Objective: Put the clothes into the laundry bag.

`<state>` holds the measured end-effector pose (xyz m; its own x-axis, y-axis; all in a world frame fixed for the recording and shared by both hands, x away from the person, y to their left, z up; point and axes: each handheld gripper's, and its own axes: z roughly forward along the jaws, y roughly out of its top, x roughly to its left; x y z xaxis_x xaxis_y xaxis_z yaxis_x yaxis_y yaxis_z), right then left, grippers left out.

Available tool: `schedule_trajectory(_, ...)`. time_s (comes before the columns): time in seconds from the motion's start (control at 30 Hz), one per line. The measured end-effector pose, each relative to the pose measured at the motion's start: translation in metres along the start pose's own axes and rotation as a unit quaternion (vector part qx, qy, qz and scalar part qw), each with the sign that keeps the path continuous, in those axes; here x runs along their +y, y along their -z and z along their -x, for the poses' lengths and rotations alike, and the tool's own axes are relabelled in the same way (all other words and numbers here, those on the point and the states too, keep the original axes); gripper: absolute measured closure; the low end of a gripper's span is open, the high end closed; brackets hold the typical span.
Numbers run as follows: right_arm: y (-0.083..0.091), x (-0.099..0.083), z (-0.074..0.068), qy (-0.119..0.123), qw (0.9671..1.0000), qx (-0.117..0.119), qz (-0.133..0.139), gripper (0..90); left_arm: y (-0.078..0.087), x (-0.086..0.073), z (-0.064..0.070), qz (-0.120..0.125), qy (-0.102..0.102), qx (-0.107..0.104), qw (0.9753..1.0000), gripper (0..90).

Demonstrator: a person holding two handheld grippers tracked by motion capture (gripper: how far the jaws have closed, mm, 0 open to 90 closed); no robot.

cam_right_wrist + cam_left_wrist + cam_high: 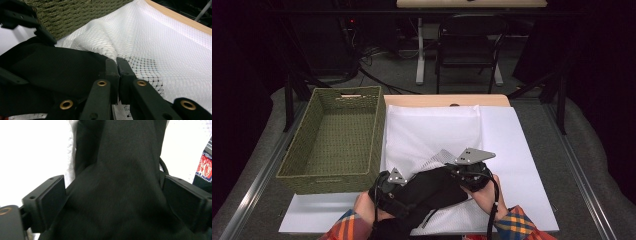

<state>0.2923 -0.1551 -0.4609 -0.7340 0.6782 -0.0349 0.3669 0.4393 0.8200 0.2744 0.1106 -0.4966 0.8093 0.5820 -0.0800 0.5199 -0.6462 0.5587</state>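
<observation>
Dark room w/ a chair [469,47] and table legs behind. Wood table [447,100] covered by white sheet [524,165]; green woven basket [337,137] on its left part. White mesh bag [432,135] lies spread beside basket. Black cloth [432,190] sits at near edge on the mesh, betw. both hands.

Left gripper [113,202]: jaws spread wide, black cloth filling the gap. Right gripper [117,63]: jaws pressed together, pinching mesh bag's edge right by the cloth. Plaid sleeves [517,225] enter from bottom.
</observation>
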Motion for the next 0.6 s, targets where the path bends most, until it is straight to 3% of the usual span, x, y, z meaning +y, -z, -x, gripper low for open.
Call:
schedule_trajectory(0.17, 0.0, 0.0, 0.001, -0.001, 1.0, -0.001, 0.001, 88.5, -0.002, -0.006, -0.002, -0.009, 0.014, -0.021, 0.9996, 4.3)
schedule_trajectory(0.37, 0.001, 0.0, 0.0, -0.002, 1.0, -0.002, 0.001, 88.5, -0.01, -0.008, -0.003, -0.011, 0.01, -0.034, 0.9993, 6.1)
schedule_trajectory(0.53, 0.0, 0.0, 0.0, -0.004, 1.0, -0.002, 0.0, 88.5, -0.015, -0.008, 0.0, -0.017, -0.001, -0.041, 0.999, 14.7)
schedule_trajectory(0.6, 0.0, 0.0, 0.001, -0.003, 1.0, -0.002, 0.0, 88.5, -0.013, -0.007, 0.001, -0.011, 0.004, -0.045, 0.9989, 14.7)
